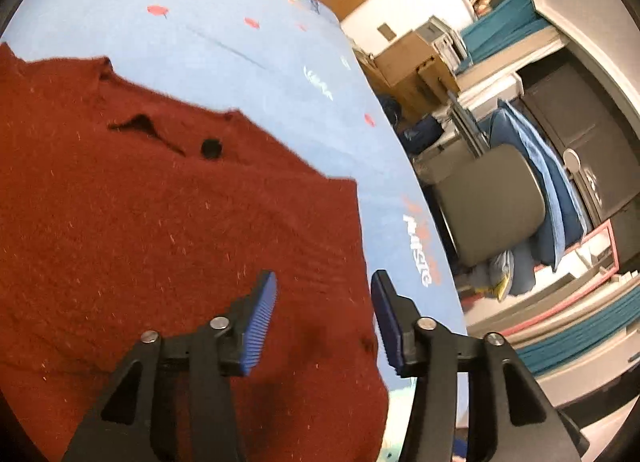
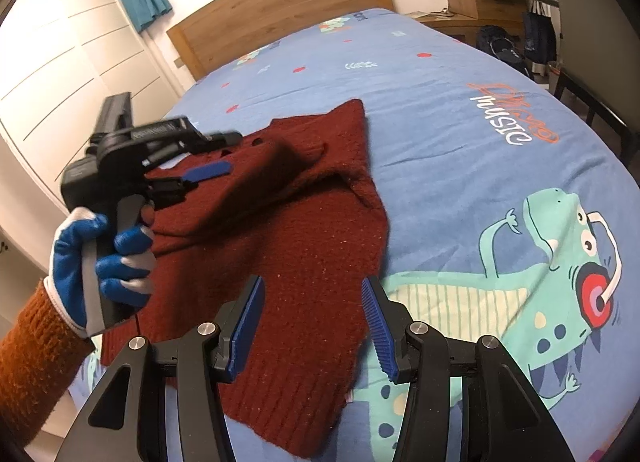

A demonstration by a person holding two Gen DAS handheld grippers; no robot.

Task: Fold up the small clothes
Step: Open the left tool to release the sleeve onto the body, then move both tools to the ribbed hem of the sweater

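A small dark red knit sweater (image 2: 288,246) lies on the blue bedspread (image 2: 460,74), partly folded, with one side lapped over its middle. It fills the left of the left wrist view (image 1: 140,222), where a dark button (image 1: 211,148) shows near the neck. My left gripper (image 1: 324,294) is open and empty, just above the sweater's right edge. It also shows in the right wrist view (image 2: 210,172), held by a blue-gloved hand (image 2: 104,262) over the sweater's far left part. My right gripper (image 2: 312,298) is open and empty above the sweater's near hem.
The bedspread has a green dinosaur print (image 2: 540,282) at the right. A wooden headboard (image 2: 280,6) stands at the far end. A grey chair (image 1: 492,202), blue pillows (image 1: 540,182) and cardboard boxes (image 1: 412,62) stand beside the bed. White wardrobe doors (image 2: 60,62) are at the left.
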